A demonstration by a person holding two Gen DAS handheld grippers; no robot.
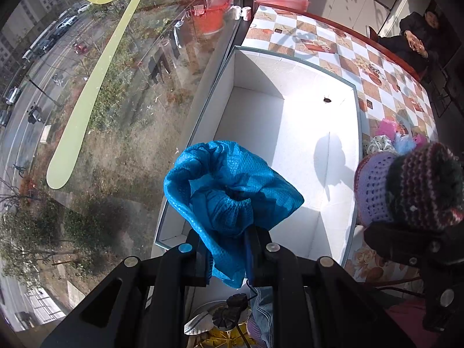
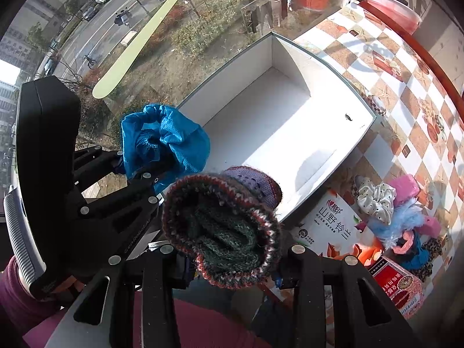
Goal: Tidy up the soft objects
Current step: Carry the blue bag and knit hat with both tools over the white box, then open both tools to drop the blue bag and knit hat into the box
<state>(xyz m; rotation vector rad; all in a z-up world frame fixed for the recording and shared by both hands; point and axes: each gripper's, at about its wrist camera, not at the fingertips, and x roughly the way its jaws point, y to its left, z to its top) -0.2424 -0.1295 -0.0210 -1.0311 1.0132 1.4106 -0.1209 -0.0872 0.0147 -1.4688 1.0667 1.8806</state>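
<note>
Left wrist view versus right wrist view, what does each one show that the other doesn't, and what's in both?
Only the left wrist view shows a seated person in dark clothes at the far end of the table.

Only the right wrist view shows the printed cartons: a white carton and a red carton near the pile of soft items.

Both show the empty white box, the left gripper shut on the blue cloth, the right gripper shut on the knitted hat, the checkered tablecloth and the pile of soft items.
</note>
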